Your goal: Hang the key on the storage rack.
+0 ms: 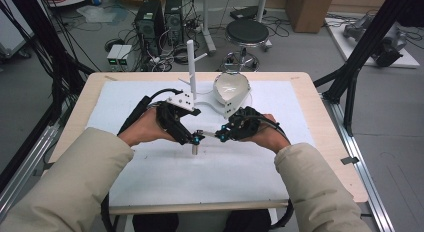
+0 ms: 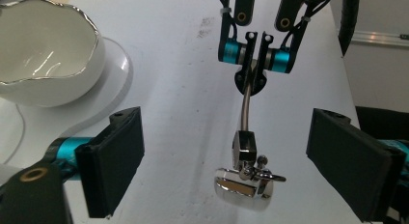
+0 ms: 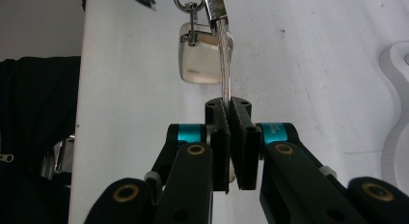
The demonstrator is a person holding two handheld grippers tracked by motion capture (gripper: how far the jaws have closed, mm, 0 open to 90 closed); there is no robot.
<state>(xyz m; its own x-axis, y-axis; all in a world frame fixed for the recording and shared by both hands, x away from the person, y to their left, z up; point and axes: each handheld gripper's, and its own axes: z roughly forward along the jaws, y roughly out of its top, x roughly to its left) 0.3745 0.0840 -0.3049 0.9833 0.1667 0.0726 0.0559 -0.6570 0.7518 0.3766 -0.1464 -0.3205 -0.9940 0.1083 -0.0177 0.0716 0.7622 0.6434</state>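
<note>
A: Start at the left. How are the left gripper's tongs set?

B: Wide apart, one pad on each side of the metal keychain, neither touching it.

A: And the keychain itself?

B: It hangs near the middle of the white mat on the tabletop, roughly midway between the left and right edges. Its shiny fob dangles at the bottom, just over the mat.

A: What carries it?

B: The right gripper. Its tongs are pressed narrow on the keychain's thin curved stem.

A: Anything toward the far edge?

B: A white bowl with a wavy rim, beside a white upright post.
</note>
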